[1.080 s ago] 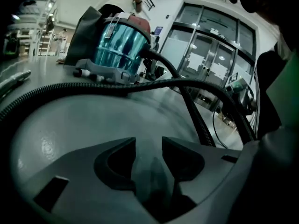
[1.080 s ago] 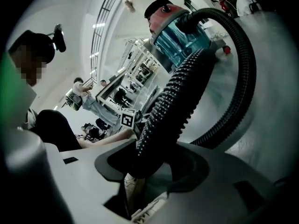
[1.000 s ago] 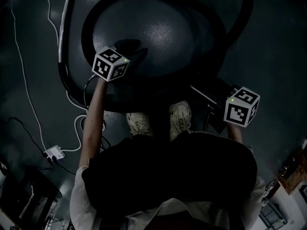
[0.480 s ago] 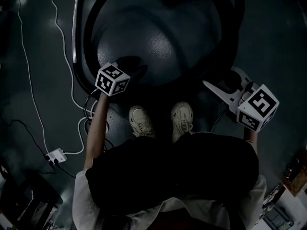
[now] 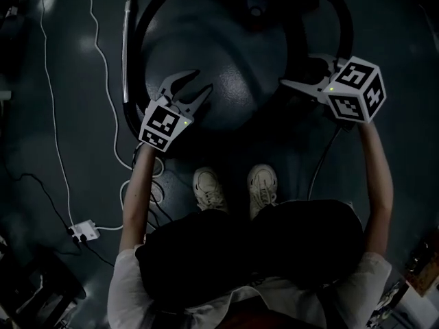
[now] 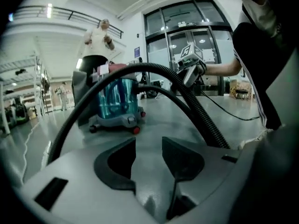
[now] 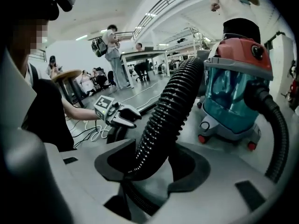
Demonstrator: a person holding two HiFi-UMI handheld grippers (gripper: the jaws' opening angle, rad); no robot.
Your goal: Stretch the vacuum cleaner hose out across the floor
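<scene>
Both arms reach forward and out from the torso, elbows nearly straight. Left forearm is bare and angled slightly inward. Left gripper points ahead and downward, marker cube uppermost, jaws apart, nothing between the pads. Right forearm is bare, held wider and further ahead than the left. Right gripper is turned inward toward the left one, jaws closed round the black ribbed vacuum hose. The two grippers are well apart.

The hose is ribbed black plastic, faintly shiny. The floor is smooth and glossy, the vacuum tank translucent plastic.
</scene>
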